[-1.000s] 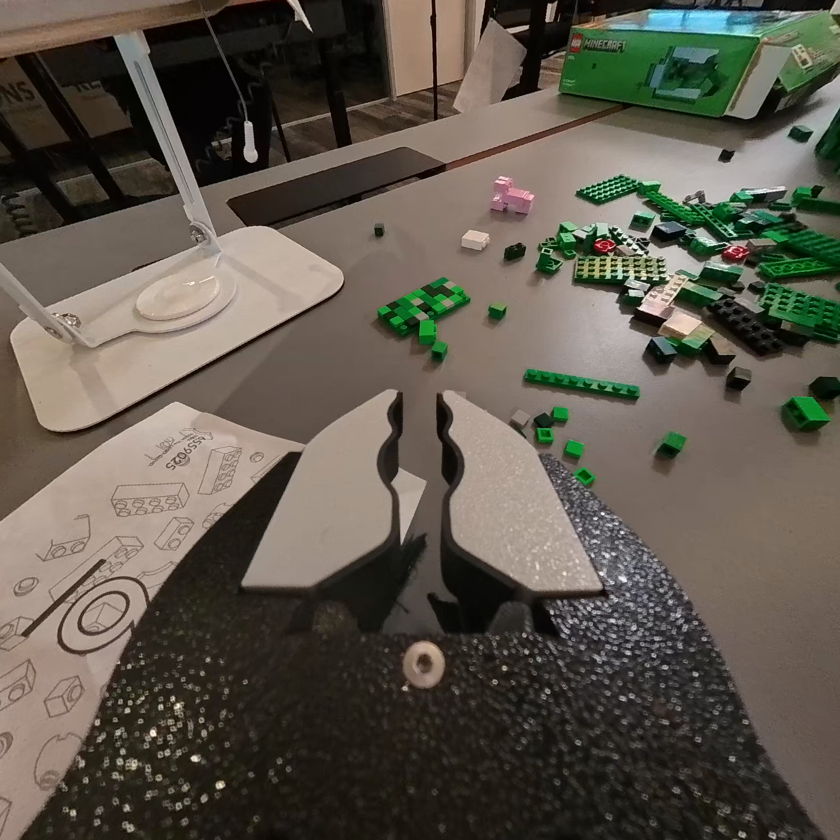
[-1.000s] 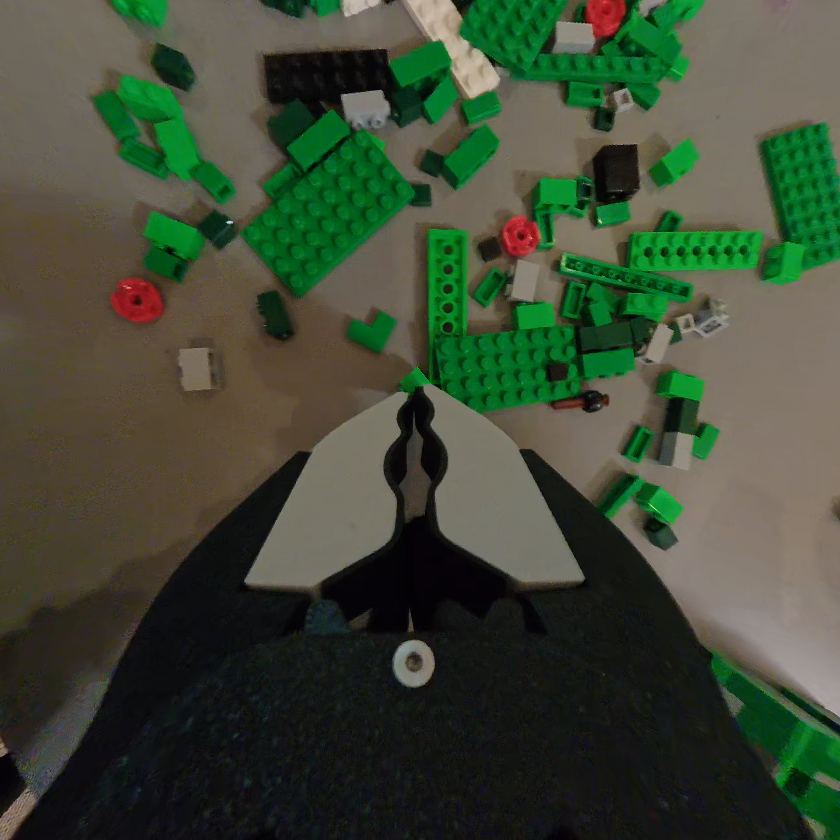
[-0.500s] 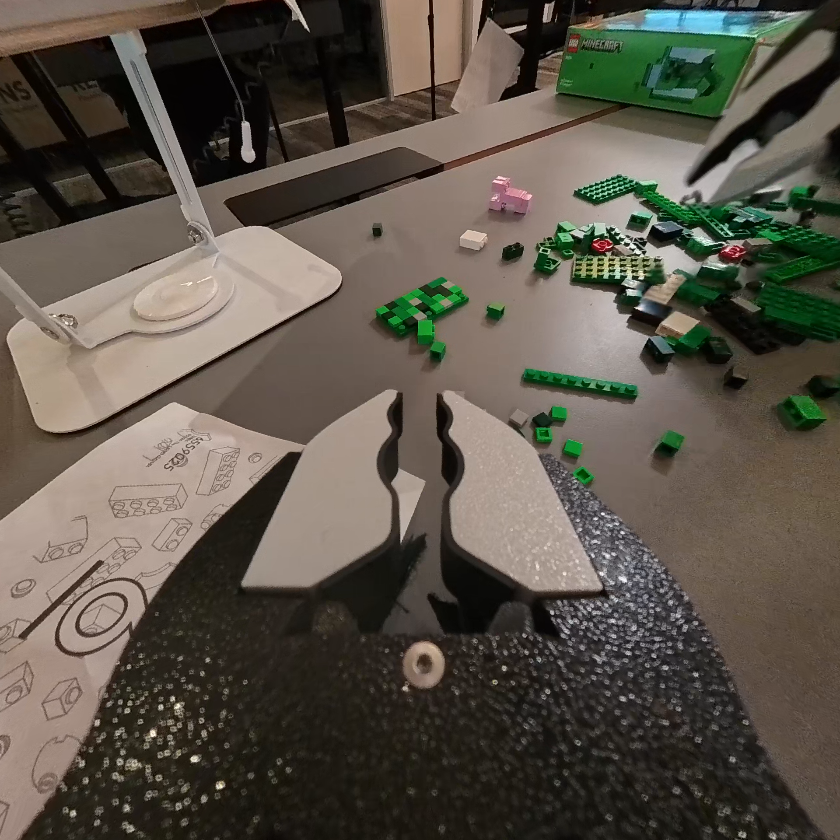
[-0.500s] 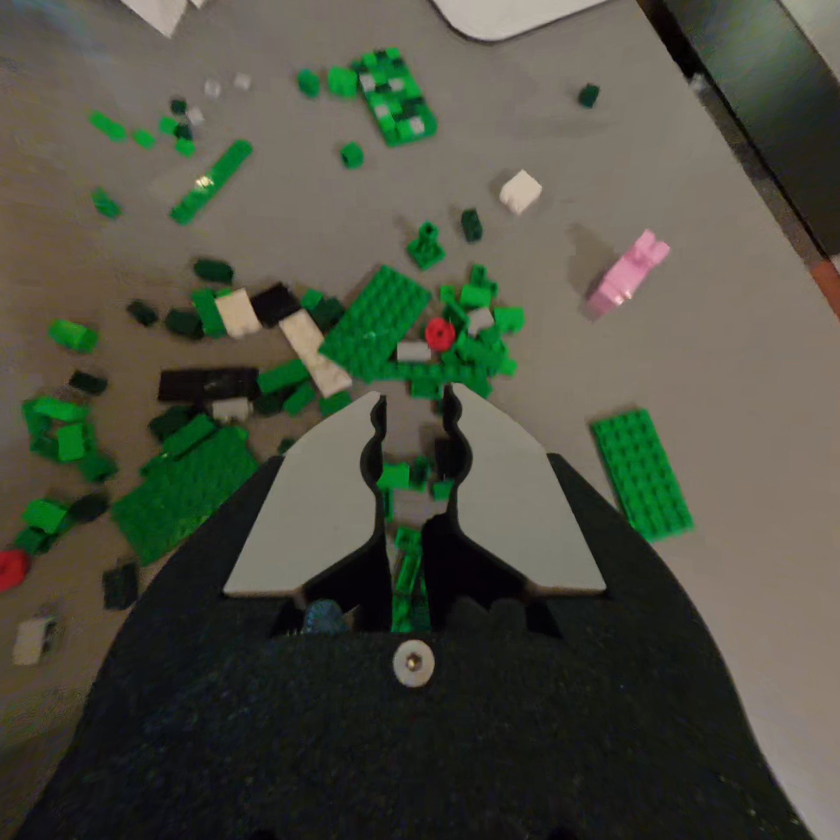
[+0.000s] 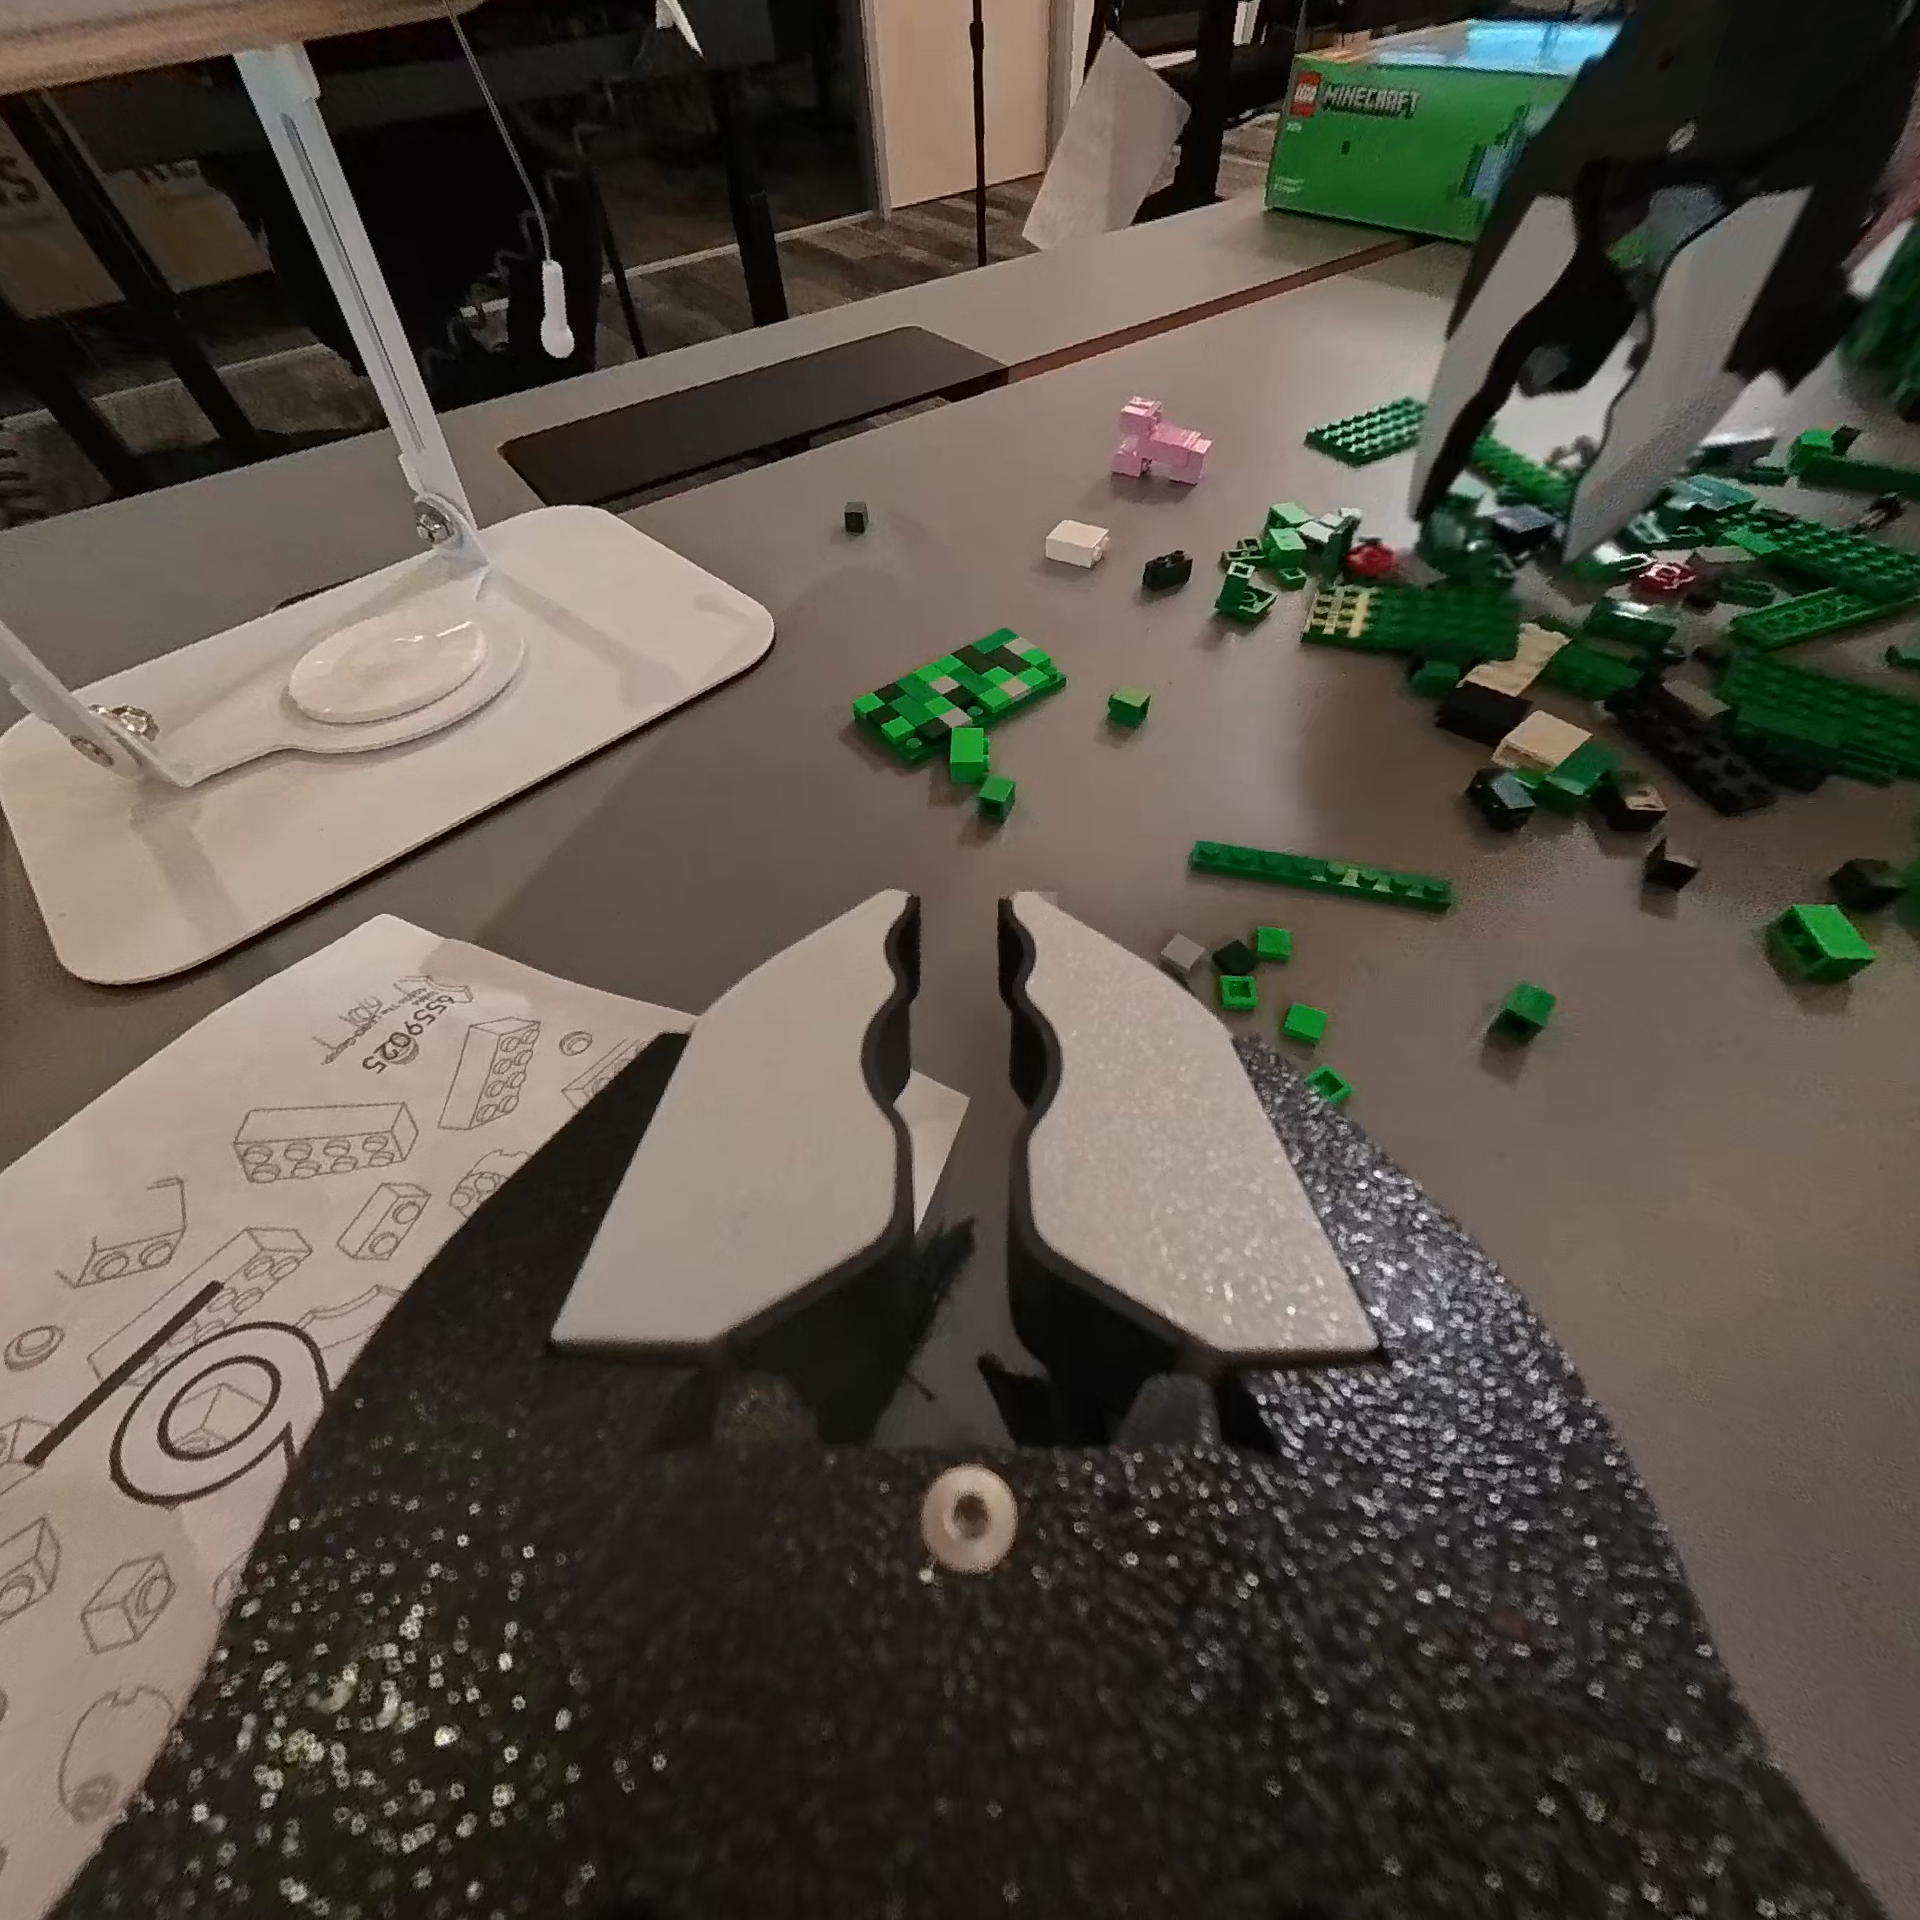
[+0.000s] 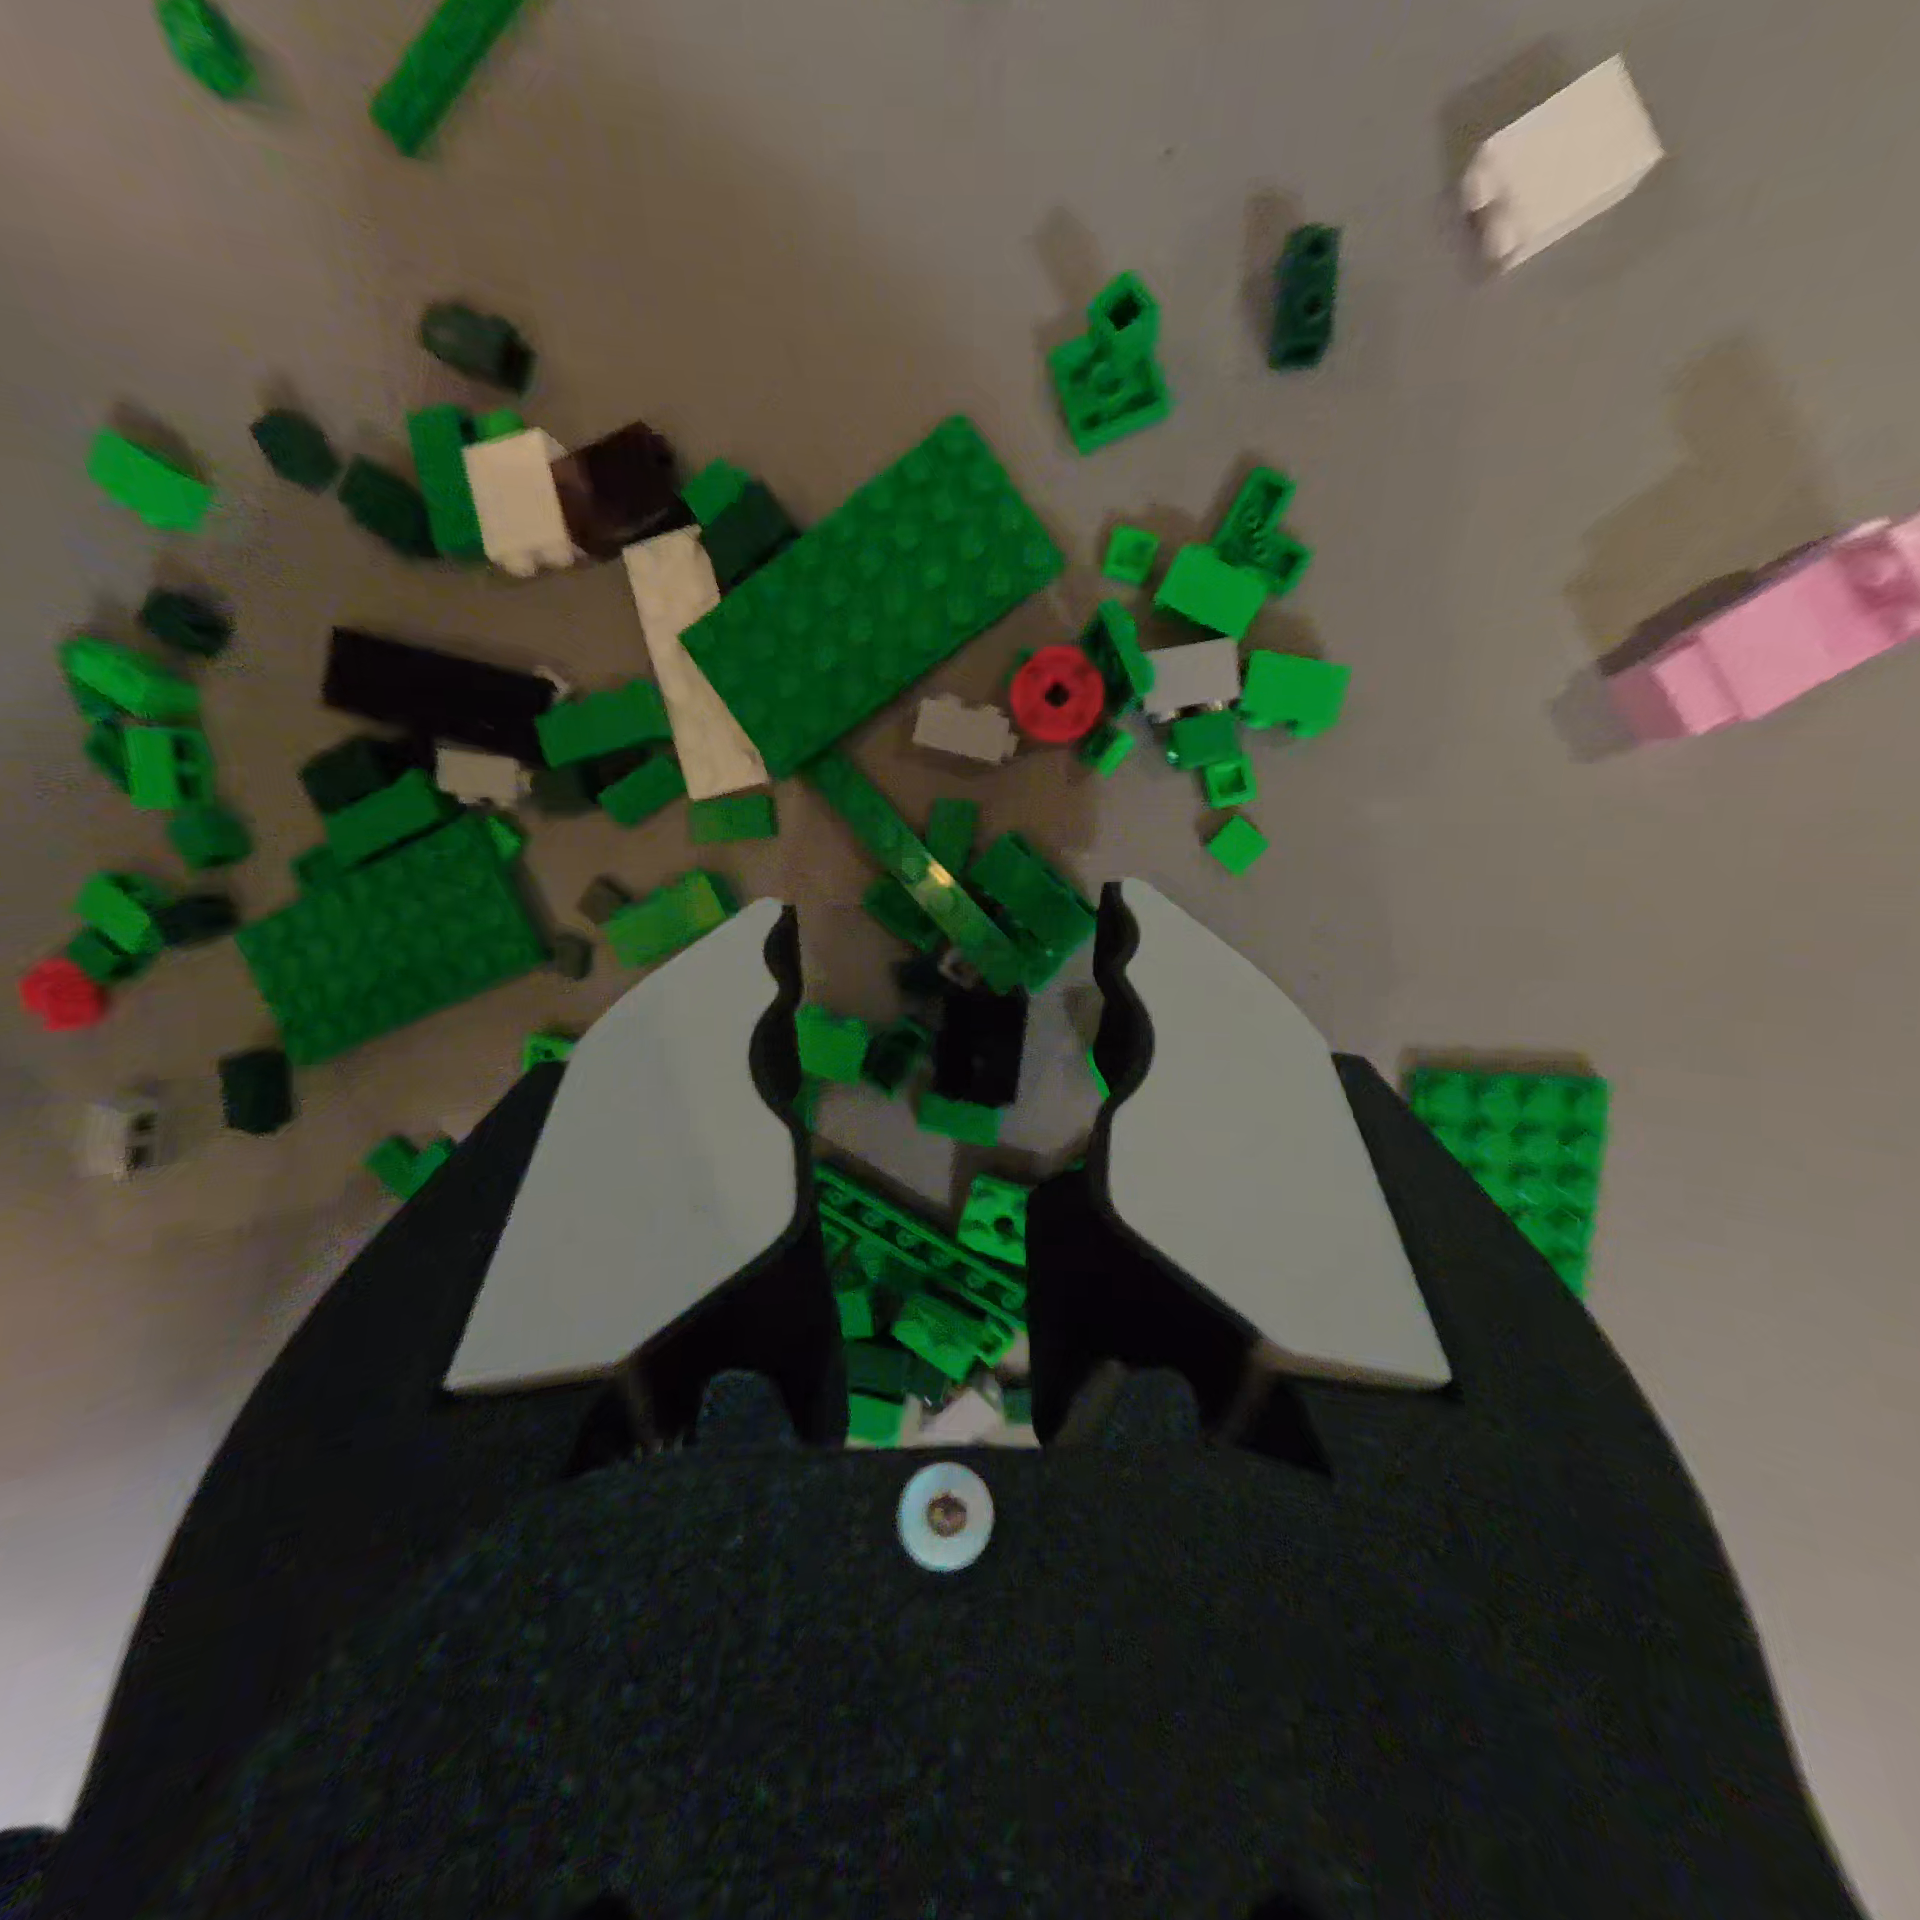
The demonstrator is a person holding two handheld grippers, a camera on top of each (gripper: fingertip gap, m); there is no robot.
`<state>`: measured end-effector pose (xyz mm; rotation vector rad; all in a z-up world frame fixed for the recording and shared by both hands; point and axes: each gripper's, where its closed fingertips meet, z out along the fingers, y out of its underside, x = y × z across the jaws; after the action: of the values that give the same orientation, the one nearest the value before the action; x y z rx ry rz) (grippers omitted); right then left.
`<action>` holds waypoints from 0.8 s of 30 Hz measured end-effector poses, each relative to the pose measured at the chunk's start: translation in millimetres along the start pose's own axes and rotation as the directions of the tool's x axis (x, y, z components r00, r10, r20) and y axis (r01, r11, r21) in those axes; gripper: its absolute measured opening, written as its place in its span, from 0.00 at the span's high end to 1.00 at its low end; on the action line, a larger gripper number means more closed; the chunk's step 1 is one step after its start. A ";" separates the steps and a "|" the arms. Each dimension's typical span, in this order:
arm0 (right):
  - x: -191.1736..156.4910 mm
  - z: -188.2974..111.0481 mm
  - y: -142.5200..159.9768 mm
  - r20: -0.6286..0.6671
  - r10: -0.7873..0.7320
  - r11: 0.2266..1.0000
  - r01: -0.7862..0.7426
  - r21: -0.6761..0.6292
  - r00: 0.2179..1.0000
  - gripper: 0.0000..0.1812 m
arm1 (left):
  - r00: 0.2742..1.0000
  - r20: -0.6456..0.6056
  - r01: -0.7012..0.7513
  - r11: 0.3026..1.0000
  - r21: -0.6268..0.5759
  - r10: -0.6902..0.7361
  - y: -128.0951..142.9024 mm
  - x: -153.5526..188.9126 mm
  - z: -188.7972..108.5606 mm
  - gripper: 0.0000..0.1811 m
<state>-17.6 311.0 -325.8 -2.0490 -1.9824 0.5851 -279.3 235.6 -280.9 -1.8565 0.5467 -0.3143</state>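
My left gripper (image 5: 958,904) hovers low over the grey table (image 5: 727,831), its jaws a narrow gap apart and empty, above the corner of a printed paper bag (image 5: 260,1195). My right gripper (image 6: 943,899) is open wide and empty, pointing down over a heap of green bricks (image 6: 416,935). A black brick (image 6: 977,1044) and small green pieces lie between its fingers. It also shows in the left wrist view (image 5: 1501,530), above the heap (image 5: 1662,665). A wide green plate (image 6: 873,597) and a red round piece (image 6: 1057,693) lie just ahead of it.
A pink pig figure (image 5: 1158,442) (image 6: 1787,644), a white brick (image 5: 1075,542), a chequered green plate (image 5: 961,691) and a long thin green plate (image 5: 1320,875) lie apart from the heap. A white lamp base (image 5: 364,727) stands at the left. A green box (image 5: 1403,145) sits at the back. It is some 5 centimetres from my right tips to the wide green plate (image 6: 873,597). Look for it in the left wrist view (image 5: 1409,604) too.
My right gripper went from shut to wide open, swung across the heap and came lower over it, entering the left wrist view. My left gripper has not moved.
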 end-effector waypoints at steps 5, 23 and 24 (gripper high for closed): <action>38.2 -15.5 -2.2 -0.181 0.019 0.999 -0.009 0.054 0.983 0.82 | 0.999 0.003 -0.039 0.999 -0.036 0.039 4.1 3.1 3.3 0.93; 43.1 -76.1 78.5 -0.568 0.348 0.938 -0.283 0.202 0.746 0.88 | 1.000 -0.002 -0.021 1.000 -0.022 0.021 2.4 2.0 2.2 0.93; 37.8 -81.8 90.2 -0.576 0.398 0.917 -0.321 0.236 0.714 0.88 | 1.000 -0.002 -0.021 1.000 -0.023 0.021 2.6 2.0 2.3 0.93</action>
<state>99.5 352.2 -296.2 -2.1875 -1.1512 0.0538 -277.1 235.7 -284.2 -1.8715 0.5722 -0.2970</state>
